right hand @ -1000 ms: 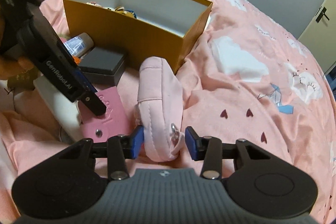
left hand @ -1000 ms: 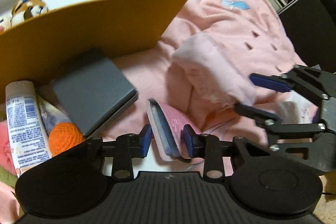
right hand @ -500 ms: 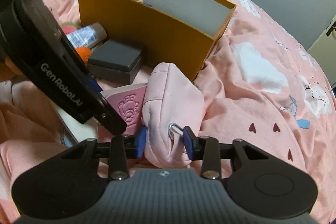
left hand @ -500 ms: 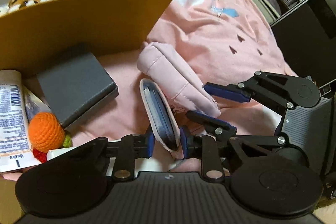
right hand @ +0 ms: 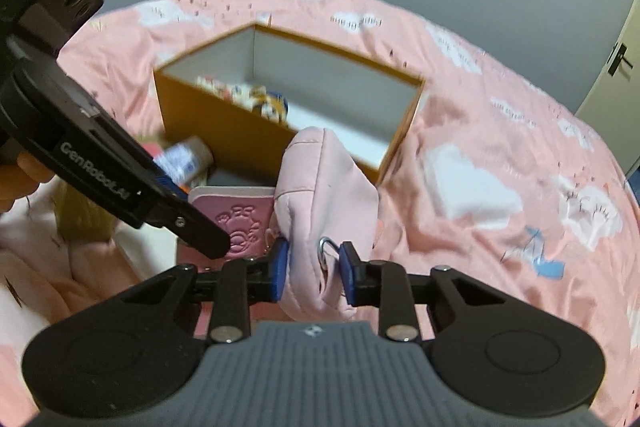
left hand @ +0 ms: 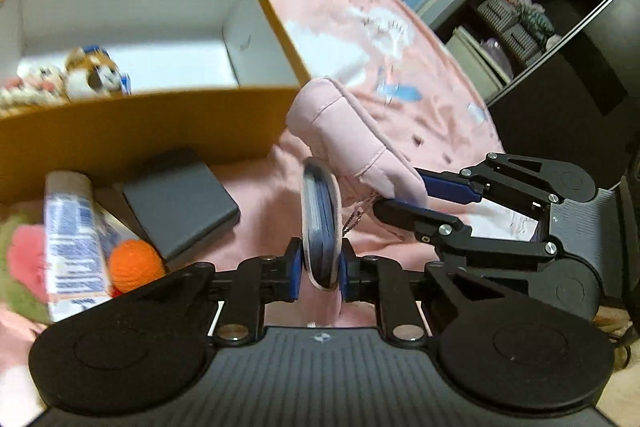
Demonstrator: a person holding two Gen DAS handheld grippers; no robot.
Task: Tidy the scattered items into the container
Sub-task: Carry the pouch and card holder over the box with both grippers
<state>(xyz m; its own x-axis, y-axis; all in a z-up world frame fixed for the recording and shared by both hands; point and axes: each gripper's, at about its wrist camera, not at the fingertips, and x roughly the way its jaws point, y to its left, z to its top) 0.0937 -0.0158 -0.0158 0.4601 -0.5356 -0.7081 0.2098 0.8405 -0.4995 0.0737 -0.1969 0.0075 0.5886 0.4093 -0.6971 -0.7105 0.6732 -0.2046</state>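
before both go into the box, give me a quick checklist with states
1. Left hand-held gripper on the wallet: ok, pads on both faces, jaws closing.
2. Right hand-held gripper on the pouch: ok, fabric pinched between the pads, jaws closing.
3. Both items off the bed: cannot tell.
4. Room in the box: ok, toys at one end, the rest bare.
5. Pouch chain free of the wallet: cannot tell.
6. Grey case and tube outside the box: not ok.
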